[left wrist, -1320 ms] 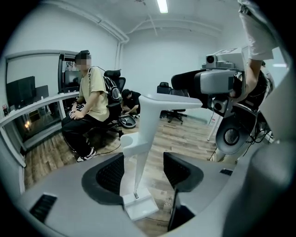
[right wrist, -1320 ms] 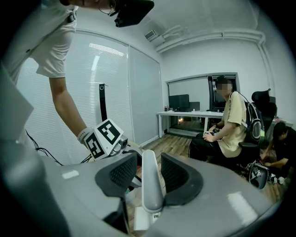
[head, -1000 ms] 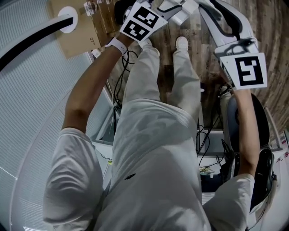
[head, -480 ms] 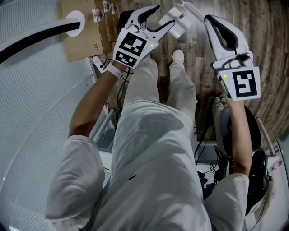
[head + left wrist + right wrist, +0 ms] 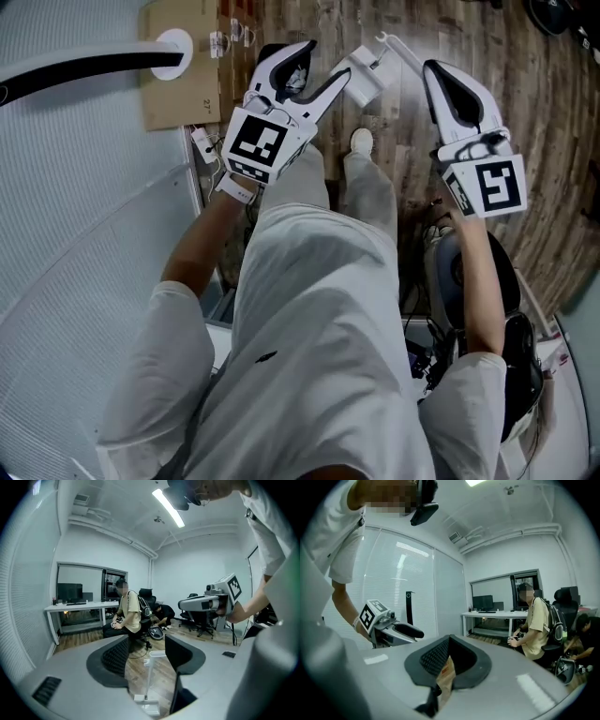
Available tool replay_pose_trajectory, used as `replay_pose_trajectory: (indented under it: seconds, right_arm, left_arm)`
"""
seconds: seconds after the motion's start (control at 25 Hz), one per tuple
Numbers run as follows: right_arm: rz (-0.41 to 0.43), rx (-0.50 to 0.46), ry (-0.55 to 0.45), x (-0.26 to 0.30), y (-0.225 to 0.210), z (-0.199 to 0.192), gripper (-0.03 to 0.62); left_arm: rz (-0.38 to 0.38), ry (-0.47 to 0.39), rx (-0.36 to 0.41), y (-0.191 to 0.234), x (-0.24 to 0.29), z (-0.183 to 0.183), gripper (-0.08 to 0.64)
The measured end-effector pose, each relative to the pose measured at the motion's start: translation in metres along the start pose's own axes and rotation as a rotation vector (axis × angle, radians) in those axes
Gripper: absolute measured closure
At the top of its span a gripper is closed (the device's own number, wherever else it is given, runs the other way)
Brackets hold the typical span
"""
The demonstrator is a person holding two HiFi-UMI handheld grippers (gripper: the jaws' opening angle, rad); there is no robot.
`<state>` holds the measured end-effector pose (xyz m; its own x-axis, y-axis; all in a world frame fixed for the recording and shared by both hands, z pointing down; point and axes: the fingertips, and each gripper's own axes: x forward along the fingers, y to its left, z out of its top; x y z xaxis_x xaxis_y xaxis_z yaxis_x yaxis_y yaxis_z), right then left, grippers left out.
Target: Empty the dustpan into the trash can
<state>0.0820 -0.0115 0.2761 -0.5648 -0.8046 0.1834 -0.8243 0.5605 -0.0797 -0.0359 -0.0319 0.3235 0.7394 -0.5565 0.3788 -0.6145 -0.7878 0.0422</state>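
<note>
Pickup stage: right hand-held gripper [image 5: 448, 644] pinching brown paper scrap [image 5: 446, 674]; left hand-held gripper [image 5: 146, 644] wide, empty. Next, likely: grasp white handle [image 5: 148, 677] ahead.

This is an office. Ahead of the jaws of the left gripper [image 5: 146, 654], a long white desk [image 5: 79, 605] carries dark monitors [image 5: 69, 592], and a person [image 5: 127, 613] sits nearby. Black swivel chairs [image 5: 200, 619] stand further right. Overhead runs a ceiling strip light [image 5: 168, 501]. Left of the jaws of the right gripper [image 5: 449, 644] hang window blinds [image 5: 403, 569].
</note>
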Motion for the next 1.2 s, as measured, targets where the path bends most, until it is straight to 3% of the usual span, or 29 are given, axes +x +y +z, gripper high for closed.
replay_pose_trajectory:
  seconds: [0.68,1.2]
  right_arm:
    - [0.058,-0.062,-0.064,-0.007,0.034,0.077,0.581]
    - [0.089,-0.048,-0.114,-0.019,0.058,0.12,0.583]
  left_arm:
    - [0.281,-0.176,-0.052,0.023,-0.135,0.061,0.334]
    - [0.35,-0.269,-0.07,0.022,-0.183,0.088,0.336]
